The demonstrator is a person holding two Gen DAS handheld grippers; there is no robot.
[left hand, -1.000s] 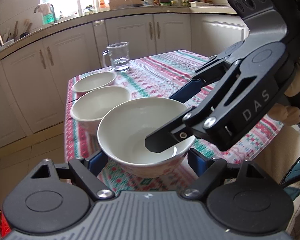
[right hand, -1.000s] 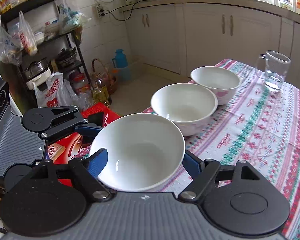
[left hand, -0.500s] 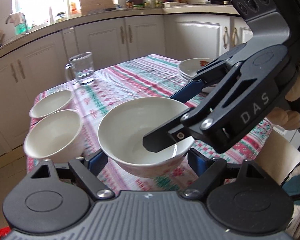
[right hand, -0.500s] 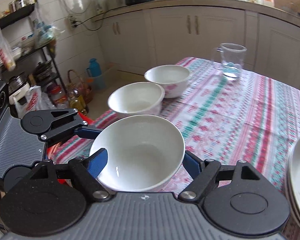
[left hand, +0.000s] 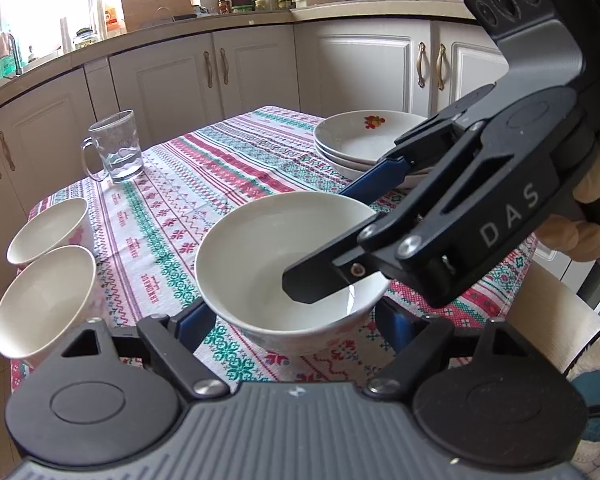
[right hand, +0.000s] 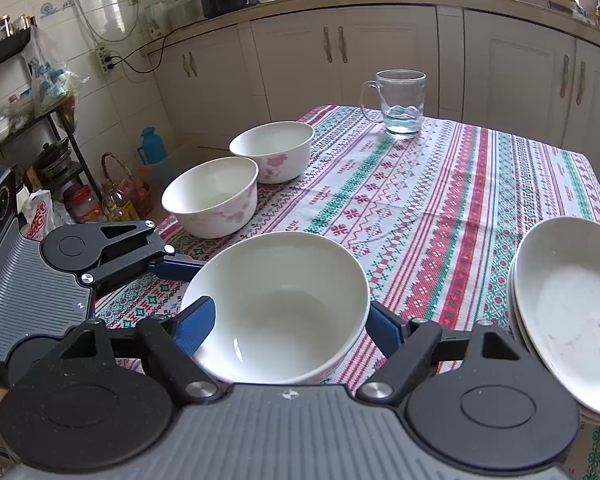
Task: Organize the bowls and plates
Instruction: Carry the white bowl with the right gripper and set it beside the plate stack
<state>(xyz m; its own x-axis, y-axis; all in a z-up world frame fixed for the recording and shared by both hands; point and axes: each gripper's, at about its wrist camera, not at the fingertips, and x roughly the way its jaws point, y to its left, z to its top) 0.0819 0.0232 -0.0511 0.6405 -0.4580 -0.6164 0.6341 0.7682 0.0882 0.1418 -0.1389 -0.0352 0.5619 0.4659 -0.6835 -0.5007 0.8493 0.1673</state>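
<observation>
Both grippers clamp the same bowl (right hand: 276, 312): left gripper (left hand: 292, 320) and right gripper (right hand: 288, 320) each have blue pads on opposite sides of it, jaws mid-width. Bowl sits above the tablecloth (right hand: 440, 200). Since a second ago it has swung away from two bowls (right hand: 240, 184) toward the plates (right hand: 568, 312), which have come into view.

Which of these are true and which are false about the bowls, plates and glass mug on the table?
1. Both grippers hold one white bowl between them. True.
2. The glass mug is full to the brim. False: only a little water sits at the bottom.
3. Two more bowls stand side by side near the table edge. True.
4. The plates are spread apart. False: they are stacked.
5. The tablecloth is plain white. False: it has red and green patterns.
</observation>
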